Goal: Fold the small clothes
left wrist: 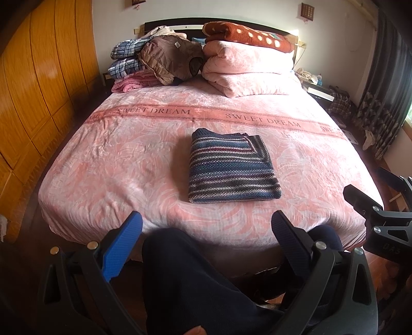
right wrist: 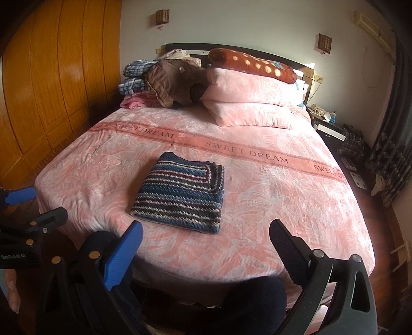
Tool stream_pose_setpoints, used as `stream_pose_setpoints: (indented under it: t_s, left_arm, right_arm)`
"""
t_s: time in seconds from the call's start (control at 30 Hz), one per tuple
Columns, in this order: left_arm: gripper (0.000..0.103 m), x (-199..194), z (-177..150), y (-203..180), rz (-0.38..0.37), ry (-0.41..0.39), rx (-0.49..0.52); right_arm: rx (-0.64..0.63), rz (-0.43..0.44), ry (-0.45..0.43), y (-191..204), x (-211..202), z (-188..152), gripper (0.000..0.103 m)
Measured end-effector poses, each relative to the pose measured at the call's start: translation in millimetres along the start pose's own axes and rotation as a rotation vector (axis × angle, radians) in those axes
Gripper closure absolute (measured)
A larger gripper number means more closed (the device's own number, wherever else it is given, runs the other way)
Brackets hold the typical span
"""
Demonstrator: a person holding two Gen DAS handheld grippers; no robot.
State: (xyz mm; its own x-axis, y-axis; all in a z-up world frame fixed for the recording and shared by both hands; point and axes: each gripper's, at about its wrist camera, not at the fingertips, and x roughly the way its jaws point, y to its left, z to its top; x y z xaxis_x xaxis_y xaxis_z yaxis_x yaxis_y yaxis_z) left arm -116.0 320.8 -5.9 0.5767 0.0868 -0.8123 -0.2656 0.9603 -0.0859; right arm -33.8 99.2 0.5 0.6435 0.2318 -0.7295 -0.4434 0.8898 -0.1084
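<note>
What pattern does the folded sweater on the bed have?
The sweater has horizontal knit stripes in blue, grey, white and some maroon; it shows best in the left wrist view.

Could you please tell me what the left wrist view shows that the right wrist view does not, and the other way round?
Only the left wrist view shows the right gripper from the side, at its right edge. Only the right wrist view shows the air conditioner high on the wall, and the left gripper at its left edge. Both show the folded striped sweater lying on the pink bed, the piled clothes and stacked quilts at the headboard, and each gripper's own jaws open and empty.
</note>
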Motion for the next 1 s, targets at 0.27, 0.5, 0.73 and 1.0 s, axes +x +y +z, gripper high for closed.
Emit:
stream_pose_setpoints:
  t_s: [0.27, 0.5, 0.73, 1.0]
  left_arm:
    - [0.003, 0.6, 0.0, -1.9, 0.01, 0.002, 0.002]
    - [0.003, 0.7, -0.7, -3.3, 0.011, 0.001, 0.003]
    - [0.003, 1.2, -0.2, -3.6, 0.013, 0.0, 0.004]
    - [0.003, 1.5, -0.4, -3.5, 0.013, 0.0, 0.005]
  right_arm:
    - [0.002, 0.007, 0.001, -2.0, 1.2, 0.4, 0.004]
    - [0.004, 0.011, 0.006, -2.3, 2.0, -0.4, 0.004]
    - [0.006, 0.013, 0.006, -3.0, 1.4, -1.9, 0.004]
    - [0.005, 0.018, 0.01, -2.6, 2.8, -2.0, 0.004]
